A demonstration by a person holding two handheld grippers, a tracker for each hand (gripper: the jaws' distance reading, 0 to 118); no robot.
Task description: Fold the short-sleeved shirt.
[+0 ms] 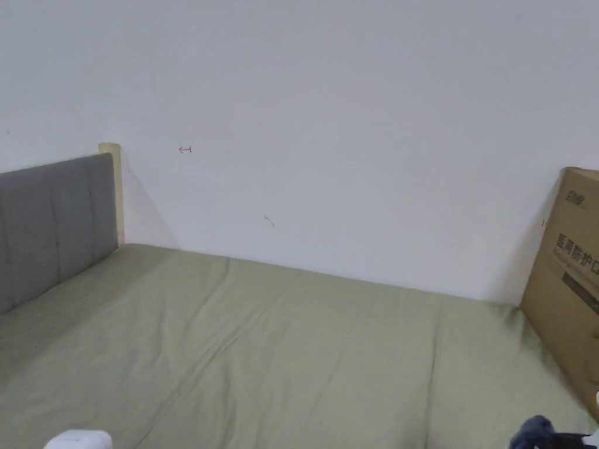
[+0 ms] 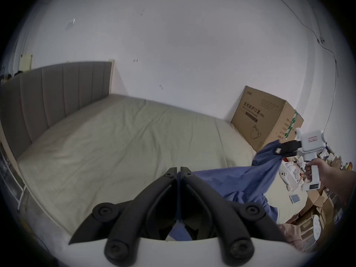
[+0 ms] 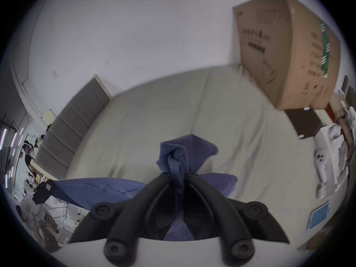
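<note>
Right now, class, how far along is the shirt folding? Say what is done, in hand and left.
Done: both grippers have picked up the blue shirt. In hand: the left gripper and right gripper are each clamped on bunched cloth, the shirt hanging between them above the green bed sheet. Left: spreading it flat and every fold; no fold shows yet.

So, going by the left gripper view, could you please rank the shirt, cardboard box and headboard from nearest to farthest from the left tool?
1. Shirt, clamped in the left tool.
2. Cardboard box, far right.
3. Headboard, far left; too close to call against the box.
</note>
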